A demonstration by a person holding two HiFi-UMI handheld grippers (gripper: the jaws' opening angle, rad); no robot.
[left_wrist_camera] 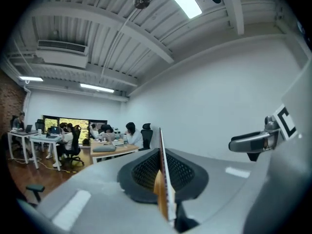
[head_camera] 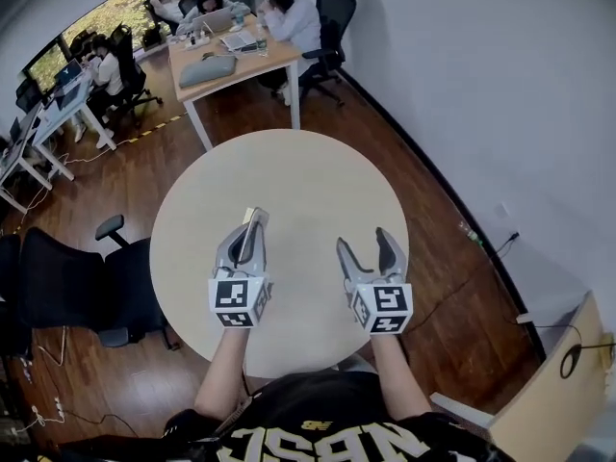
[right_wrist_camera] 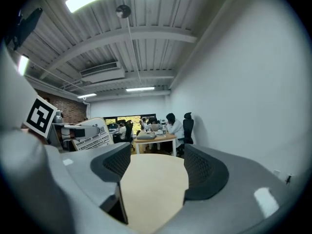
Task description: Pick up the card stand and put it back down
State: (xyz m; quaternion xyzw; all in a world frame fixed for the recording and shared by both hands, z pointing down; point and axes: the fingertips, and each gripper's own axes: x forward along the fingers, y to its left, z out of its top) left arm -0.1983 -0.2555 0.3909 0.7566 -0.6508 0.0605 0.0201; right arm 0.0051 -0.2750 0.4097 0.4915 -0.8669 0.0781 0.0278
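Observation:
The card stand (head_camera: 256,217) is a thin white printed card with a pale wooden edge. My left gripper (head_camera: 251,227) is shut on it and holds it upright above the round beige table (head_camera: 289,176). It runs edge-on between the pads in the left gripper view (left_wrist_camera: 163,174). Its printed face (right_wrist_camera: 91,139) shows at the left of the right gripper view. Beside it on the right, my right gripper (head_camera: 367,243) hangs over the table, jaws apart, with only bare tabletop (right_wrist_camera: 153,189) between its pads.
Black office chairs (head_camera: 67,287) stand left of the table. Desks with seated people (head_camera: 231,46) fill the far end of the room. A white wall (head_camera: 481,85) runs along the right, and a tan board (head_camera: 558,393) leans at the lower right.

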